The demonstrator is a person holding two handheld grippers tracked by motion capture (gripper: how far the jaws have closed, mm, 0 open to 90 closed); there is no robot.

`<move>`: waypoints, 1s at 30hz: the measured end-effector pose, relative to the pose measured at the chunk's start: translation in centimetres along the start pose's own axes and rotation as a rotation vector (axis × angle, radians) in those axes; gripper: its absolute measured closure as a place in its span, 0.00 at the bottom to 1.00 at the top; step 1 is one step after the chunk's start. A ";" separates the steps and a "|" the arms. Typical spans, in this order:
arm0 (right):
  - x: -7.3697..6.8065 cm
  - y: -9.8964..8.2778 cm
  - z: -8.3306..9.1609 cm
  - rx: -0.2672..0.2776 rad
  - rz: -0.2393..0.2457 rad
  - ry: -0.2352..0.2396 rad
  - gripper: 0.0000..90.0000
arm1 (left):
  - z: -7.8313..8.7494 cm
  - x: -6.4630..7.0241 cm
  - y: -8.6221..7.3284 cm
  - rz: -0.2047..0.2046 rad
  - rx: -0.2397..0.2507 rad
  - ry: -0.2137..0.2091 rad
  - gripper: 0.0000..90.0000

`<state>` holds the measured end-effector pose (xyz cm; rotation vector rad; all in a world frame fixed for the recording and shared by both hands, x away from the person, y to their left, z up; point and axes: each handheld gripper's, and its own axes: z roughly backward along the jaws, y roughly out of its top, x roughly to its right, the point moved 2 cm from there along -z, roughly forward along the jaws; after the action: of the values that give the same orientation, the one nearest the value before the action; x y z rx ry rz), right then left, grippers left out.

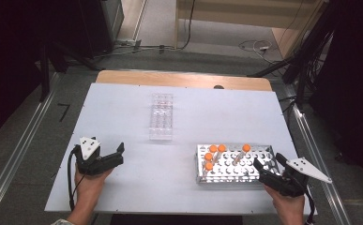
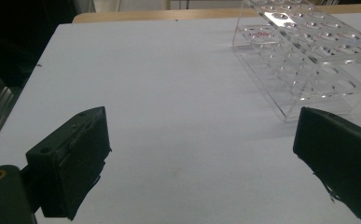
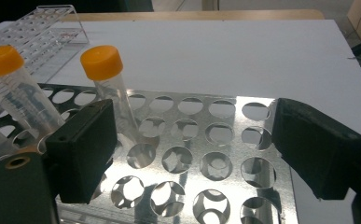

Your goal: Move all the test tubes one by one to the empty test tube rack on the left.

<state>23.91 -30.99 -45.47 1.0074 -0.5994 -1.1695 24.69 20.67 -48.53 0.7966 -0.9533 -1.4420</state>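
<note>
A metal tube rack (image 1: 263, 152) stands at the table's front right with several orange-capped tubes (image 1: 213, 148) upright in its left part. One more orange-capped tube (image 1: 246, 147) leans near its middle. My right gripper (image 1: 268, 165) is open at the rack's front right corner. In the right gripper view my right gripper (image 3: 192, 140) hangs over empty holes of the metal rack (image 3: 192, 158), with a tube (image 3: 101, 61) just beyond its left jaw. My left gripper (image 1: 119, 155) is open over bare table at the front left. A clear plastic rack (image 1: 162, 117) stands empty mid-table.
In the left gripper view my left gripper (image 2: 201, 140) faces open white tabletop (image 2: 169, 70), with the clear plastic rack (image 2: 308, 56) ahead on the right. The table's wooden far edge (image 1: 184, 77) and floor cables (image 1: 254, 46) lie beyond.
</note>
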 end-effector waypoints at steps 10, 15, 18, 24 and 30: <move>-0.8 0.0 -0.4 -0.008 0.006 0.030 0.16 | 0.0 -0.1 0.1 0.009 0.006 0.013 0.05; -1.2 0.1 -0.6 -0.011 0.018 0.038 0.16 | -0.1 -0.2 0.0 0.010 -0.001 0.014 0.05; -1.4 0.1 -0.7 -0.012 0.024 0.045 0.16 | -0.2 -0.2 0.0 0.010 -0.001 0.015 0.05; -1.8 0.2 -1.0 -0.017 0.031 0.056 0.16 | -0.2 -0.2 0.0 0.009 0.000 0.022 0.05; -2.2 0.2 -1.5 -0.017 0.036 0.064 0.19 | -0.3 -0.2 0.0 0.000 -0.006 0.018 0.05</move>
<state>24.54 -28.42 -45.71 1.0117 -0.5535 -1.1051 25.01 20.79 -48.67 0.8032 -0.9351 -1.4349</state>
